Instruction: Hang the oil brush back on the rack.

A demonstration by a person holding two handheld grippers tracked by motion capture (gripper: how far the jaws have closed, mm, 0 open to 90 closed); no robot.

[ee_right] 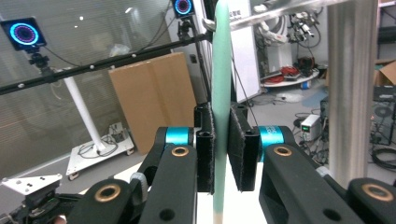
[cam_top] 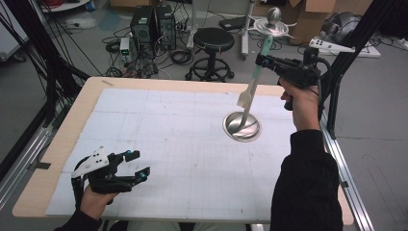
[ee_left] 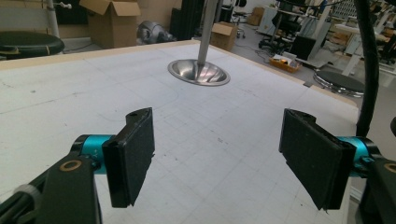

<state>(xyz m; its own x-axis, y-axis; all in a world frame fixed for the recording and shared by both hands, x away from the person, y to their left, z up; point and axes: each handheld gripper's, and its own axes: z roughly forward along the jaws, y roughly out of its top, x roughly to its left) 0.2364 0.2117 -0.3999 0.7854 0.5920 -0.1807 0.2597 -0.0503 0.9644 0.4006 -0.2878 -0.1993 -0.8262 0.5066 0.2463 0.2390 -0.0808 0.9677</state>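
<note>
One slip and my right gripper (cam_top: 260, 60), squeezed on the green-handled spoon (cam_top: 251, 91), could tip the steel bowl (cam_top: 242, 126). My left gripper (cam_top: 137, 165) waits wide open, holding nothing.

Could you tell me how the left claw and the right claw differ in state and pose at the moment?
The left claw stands open and holds nothing, while the right claw is shut on the pale green handle of a spatula. The left claw sits low near the table's front left, while the right claw is raised at the far right, with the spatula's tip down in the metal bowl. Both have black pads and teal fittings.
</note>
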